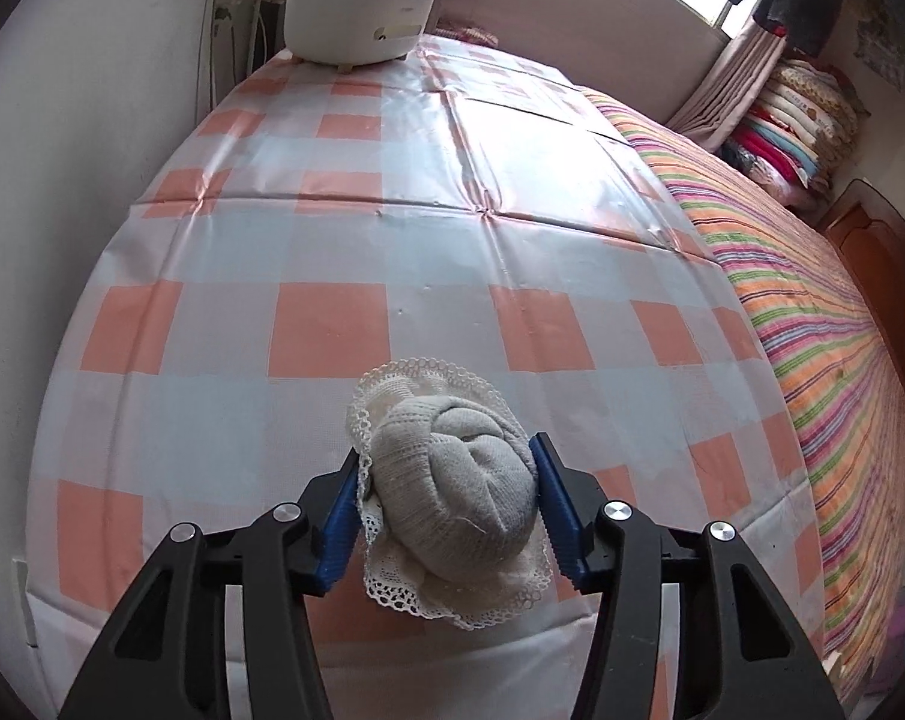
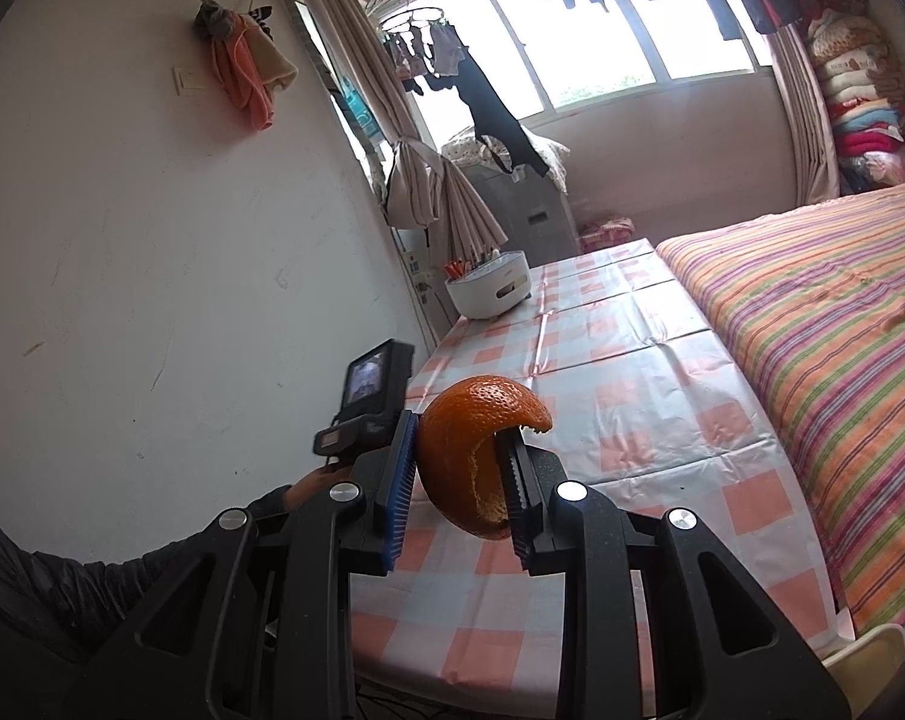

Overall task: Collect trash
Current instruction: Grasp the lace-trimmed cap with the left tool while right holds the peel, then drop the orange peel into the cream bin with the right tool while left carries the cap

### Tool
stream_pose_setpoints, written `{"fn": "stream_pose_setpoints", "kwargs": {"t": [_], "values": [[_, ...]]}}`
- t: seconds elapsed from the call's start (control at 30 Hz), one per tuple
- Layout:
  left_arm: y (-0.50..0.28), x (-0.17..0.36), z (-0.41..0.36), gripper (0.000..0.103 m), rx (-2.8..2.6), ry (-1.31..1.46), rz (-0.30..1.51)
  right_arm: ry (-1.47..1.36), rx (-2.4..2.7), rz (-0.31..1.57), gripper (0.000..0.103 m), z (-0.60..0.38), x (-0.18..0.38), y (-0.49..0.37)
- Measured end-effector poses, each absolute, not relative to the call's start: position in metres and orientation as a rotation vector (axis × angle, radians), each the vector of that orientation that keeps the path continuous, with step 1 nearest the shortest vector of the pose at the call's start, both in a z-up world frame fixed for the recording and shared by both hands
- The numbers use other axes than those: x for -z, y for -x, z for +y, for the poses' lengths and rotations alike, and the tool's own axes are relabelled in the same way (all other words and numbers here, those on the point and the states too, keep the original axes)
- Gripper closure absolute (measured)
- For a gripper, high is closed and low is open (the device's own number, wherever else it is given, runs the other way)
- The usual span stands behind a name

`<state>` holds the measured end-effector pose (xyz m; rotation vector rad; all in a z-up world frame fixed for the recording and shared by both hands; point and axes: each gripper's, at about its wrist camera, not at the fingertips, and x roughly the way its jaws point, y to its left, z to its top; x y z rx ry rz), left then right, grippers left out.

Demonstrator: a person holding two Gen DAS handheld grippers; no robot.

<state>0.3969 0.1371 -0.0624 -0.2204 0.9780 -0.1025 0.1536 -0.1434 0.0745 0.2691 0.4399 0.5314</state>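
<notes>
Bedroom table [image 1: 332, 228], checked orange-and-white cloth, striped bed [image 1: 812, 312] along its right edge. Near edge: left gripper [image 1: 446, 516], blue pads pressed against both sides of a rolled grey sock [image 1: 458, 480] with lace trim, resting on the cloth. Right gripper [image 2: 455, 474], jaws narrow, clamps a curved orange peel [image 2: 458, 450] above the near edge. Far left corner: white round appliance [image 1: 356, 24].
</notes>
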Motion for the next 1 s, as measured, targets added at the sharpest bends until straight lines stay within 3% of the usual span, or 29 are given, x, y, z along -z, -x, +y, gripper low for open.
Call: {"fn": "stream_pose_setpoints", "kwargs": {"t": [0.47,1.0], "values": [[-0.274,0.004,0.082,0.052,0.300,0.112,0.822,-0.297,-0.370,0.448,0.077,-0.189,-0.057,-0.105],[-0.161,-0.031,-0.006,0.052,0.575,0.029,0.761,-0.273,-0.098,0.462,0.077,-0.255,-0.034,-0.015]]}}
